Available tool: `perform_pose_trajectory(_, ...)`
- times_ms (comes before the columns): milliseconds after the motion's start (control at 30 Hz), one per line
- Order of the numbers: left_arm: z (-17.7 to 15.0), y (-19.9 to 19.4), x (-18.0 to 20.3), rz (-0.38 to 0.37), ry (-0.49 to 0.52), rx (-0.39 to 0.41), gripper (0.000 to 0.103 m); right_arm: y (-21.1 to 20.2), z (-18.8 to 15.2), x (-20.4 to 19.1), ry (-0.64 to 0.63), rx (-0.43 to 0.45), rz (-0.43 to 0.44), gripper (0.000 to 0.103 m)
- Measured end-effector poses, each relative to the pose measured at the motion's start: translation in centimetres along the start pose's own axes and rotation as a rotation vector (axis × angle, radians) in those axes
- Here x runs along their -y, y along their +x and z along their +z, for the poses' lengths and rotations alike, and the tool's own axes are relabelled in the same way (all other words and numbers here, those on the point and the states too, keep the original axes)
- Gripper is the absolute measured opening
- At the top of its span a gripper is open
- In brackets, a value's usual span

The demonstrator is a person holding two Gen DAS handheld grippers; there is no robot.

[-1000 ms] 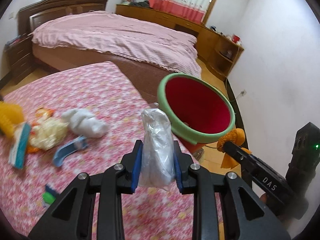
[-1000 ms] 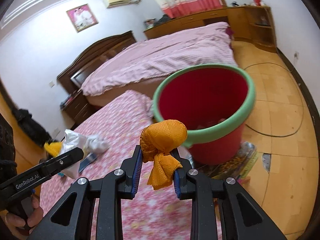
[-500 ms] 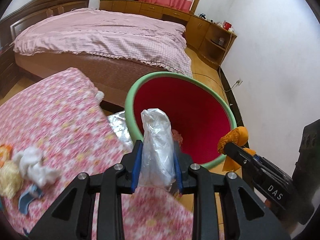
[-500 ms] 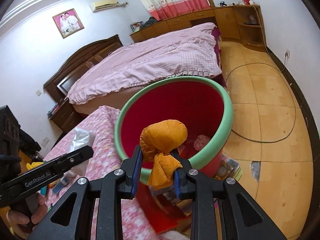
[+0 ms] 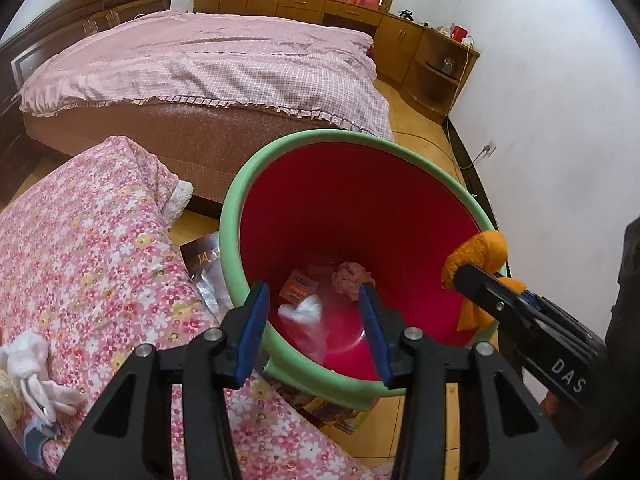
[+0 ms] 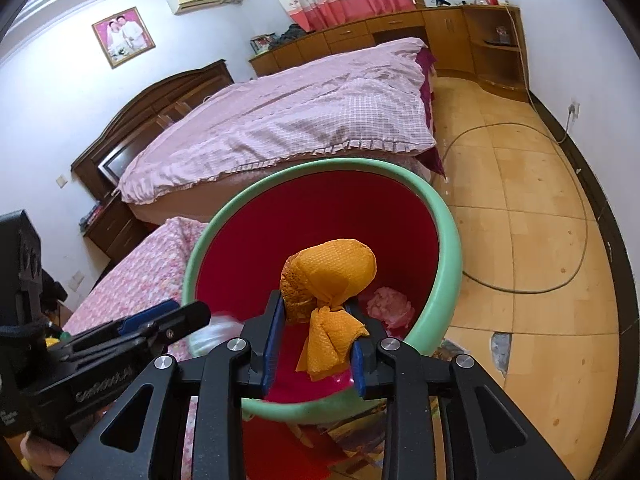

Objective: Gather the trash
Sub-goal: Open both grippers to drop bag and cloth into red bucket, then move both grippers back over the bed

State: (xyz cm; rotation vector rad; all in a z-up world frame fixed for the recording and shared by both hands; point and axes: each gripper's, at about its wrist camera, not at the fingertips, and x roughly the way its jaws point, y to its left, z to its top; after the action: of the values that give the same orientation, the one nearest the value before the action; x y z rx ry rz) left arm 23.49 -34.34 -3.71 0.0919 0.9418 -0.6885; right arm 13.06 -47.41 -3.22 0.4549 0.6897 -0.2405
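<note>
A red bin with a green rim point(image 5: 232, 216) point(image 6: 448, 248) stands on the floor beside the flowered cover. My left gripper point(image 5: 314, 296) hangs over its mouth with its jaws opening and nothing between them. A clear plastic bag point(image 5: 304, 312), blurred, is inside the bin below it, beside a pink wad point(image 5: 352, 276) and an orange packet point(image 5: 298, 284). My right gripper point(image 6: 316, 308) is over the bin's near rim. Its jaws are opening, and an orange paper wad point(image 6: 332, 268) point(image 5: 480, 248) still sits between the pads, touching both.
The pink flowered cover point(image 5: 80, 240) at the left carries a white crumpled tissue point(image 5: 24, 360) and a blue scrap point(image 5: 36, 436). Foil packets point(image 5: 204, 264) lie on the floor by the bin. A large bed point(image 5: 200, 60) stands behind it. A cable point(image 6: 580, 240) loops over the wooden floor.
Both grippers moved from over the flowered cover to above the bin. The left jaws spread and the plastic bag dropped into the bin. The right jaws widened slightly around the orange wad.
</note>
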Motion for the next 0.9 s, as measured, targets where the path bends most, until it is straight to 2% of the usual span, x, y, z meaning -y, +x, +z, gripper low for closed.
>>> perform_pose_trajectory(333,0.0,-1.3,-1.7,0.010,-0.046,0.025,0.046,0.7,0.5,-0.2,0.009,0.001,-0.004,0.037)
perform_pose_trajectory(800,-2.2,-6.1,-2.8,0.015,-0.070,0.068,0.046,-2.4,-0.9,-1.3,0.044,0.038,0.049,0.037)
perform_pose_trajectory(900,-3.0,-7.3,-3.5,0.021,-0.082,0.081,0.046,-3.1,-1.6,-2.0,0.036,0.030,0.049,0.050)
